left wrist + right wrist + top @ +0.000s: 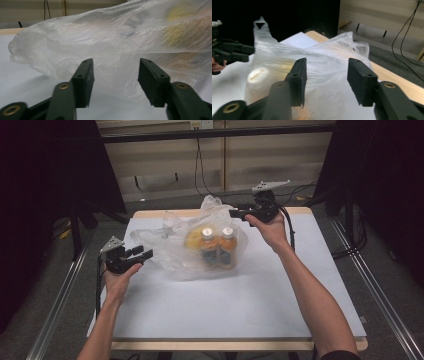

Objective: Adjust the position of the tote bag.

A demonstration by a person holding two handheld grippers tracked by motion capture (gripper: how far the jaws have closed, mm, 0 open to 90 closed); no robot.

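Table (210, 305): white, ringed by dark curtains.
Bag (200, 247): thin plastic, bottles (217, 240) held inside.
Left gripper (142, 254): jaws apart — aimed at the bag's side.
Right gripper (236, 213): jaws apart — nothing clamped.

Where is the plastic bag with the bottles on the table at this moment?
In the high view, the plastic bag lies on the table towards its far edge, between the open left gripper and the open right gripper.

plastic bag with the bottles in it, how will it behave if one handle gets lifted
The plastic bag looks thin and crinkled, so it will probably stretch and sag rather than hold shape. The bottles inside likely make it bottom-heavy, and they may slide together or tip as the film pulls up.
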